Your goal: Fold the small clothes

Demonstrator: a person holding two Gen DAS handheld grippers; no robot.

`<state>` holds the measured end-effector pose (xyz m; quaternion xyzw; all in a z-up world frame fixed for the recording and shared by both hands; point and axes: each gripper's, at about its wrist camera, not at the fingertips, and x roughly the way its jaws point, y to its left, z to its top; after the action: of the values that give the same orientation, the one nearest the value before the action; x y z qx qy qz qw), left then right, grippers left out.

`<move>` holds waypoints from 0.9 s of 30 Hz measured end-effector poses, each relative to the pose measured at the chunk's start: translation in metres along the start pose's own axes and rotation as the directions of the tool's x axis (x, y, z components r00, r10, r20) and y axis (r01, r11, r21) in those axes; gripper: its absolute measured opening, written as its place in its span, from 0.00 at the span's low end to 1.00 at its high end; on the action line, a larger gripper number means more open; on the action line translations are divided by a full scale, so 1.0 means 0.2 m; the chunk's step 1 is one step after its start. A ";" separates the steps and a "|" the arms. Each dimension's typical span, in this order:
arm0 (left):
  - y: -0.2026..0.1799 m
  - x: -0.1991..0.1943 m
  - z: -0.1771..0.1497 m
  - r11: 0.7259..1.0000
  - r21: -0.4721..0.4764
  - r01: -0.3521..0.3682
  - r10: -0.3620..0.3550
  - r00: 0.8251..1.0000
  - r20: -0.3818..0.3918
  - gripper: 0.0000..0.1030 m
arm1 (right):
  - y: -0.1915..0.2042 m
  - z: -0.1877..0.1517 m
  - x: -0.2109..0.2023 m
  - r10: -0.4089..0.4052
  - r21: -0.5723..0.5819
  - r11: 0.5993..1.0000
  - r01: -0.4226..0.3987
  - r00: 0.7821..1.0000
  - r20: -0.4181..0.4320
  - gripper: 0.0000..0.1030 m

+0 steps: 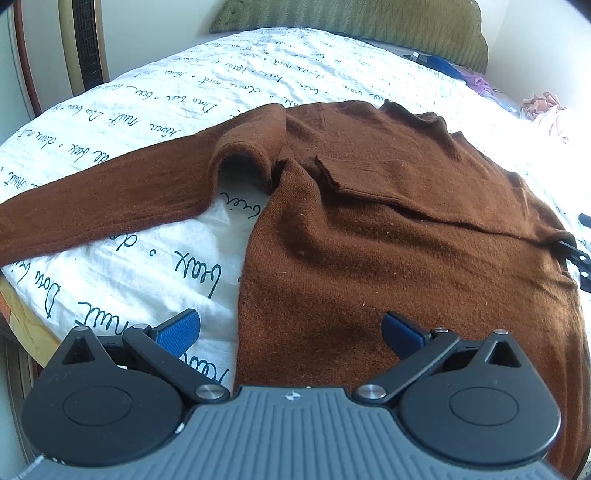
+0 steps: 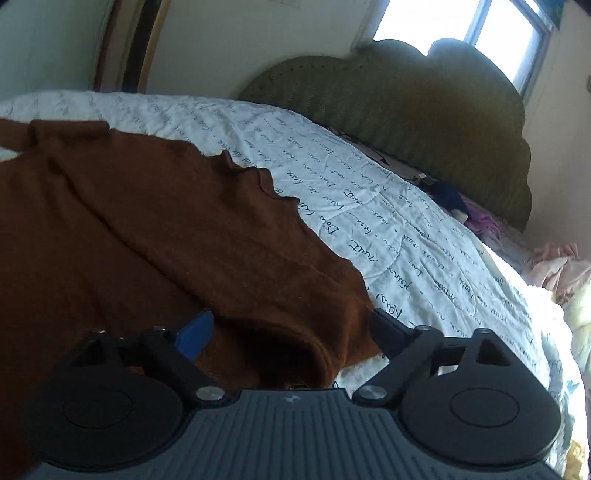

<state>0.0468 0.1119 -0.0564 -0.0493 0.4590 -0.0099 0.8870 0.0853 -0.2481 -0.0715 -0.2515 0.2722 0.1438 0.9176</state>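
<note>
A brown knit sweater (image 1: pixel 388 221) lies on a white bedspread with dark script (image 1: pixel 221 85). One sleeve (image 1: pixel 110 199) stretches out to the left; the other is folded across the chest. My left gripper (image 1: pixel 291 328) is open, jaws wide, low over the sweater's left hem edge. My right gripper (image 2: pixel 291 328) is open, its jaws set around a raised fold of the sweater's right edge (image 2: pixel 295 332) without closing on it. The sweater (image 2: pixel 147 229) fills the left of the right wrist view. The right gripper's fingertips (image 1: pixel 576 254) show at the sweater's right edge in the left wrist view.
A green padded headboard (image 2: pixel 406 110) stands behind the bed. Blue, purple and pink clothes (image 2: pixel 480 221) lie piled by the headboard, also seen in the left wrist view (image 1: pixel 543 110). A window (image 2: pixel 461 26) is above. The bed's left edge (image 1: pixel 22 295) drops off close by.
</note>
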 end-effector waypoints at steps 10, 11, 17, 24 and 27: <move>0.00 0.02 -0.01 1.000 0.008 0.000 0.000 1.000 -0.008 1.00 | 0.14 -0.09 0.15 -0.001 -0.206 0.978 -0.037 0.983 -0.184 0.04; 0.00 0.02 -0.02 1.000 0.012 -0.001 0.002 1.000 -0.010 1.00 | 0.14 -0.11 0.17 -0.011 -0.219 0.975 -0.036 0.978 -0.208 0.04; 0.07 0.00 -0.01 1.000 0.015 -0.019 0.019 1.000 -0.001 1.00 | -0.03 -0.02 0.02 0.076 -0.005 0.997 -0.078 0.988 -0.133 0.94; 0.33 -0.03 0.04 0.992 -0.126 -0.032 0.035 0.999 0.023 1.00 | -0.21 -0.01 0.12 0.173 0.392 0.902 -0.179 0.984 0.049 0.91; 0.49 -0.07 0.06 0.978 -0.205 -0.028 0.035 0.999 0.029 1.00 | -0.21 -0.09 0.35 0.237 0.504 0.846 -0.173 0.969 -0.065 0.41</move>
<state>0.0463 0.2120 -0.0479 -0.1331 0.4437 0.0521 0.8847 0.1513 -0.2844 -0.1077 0.0137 0.3818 0.1507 0.9118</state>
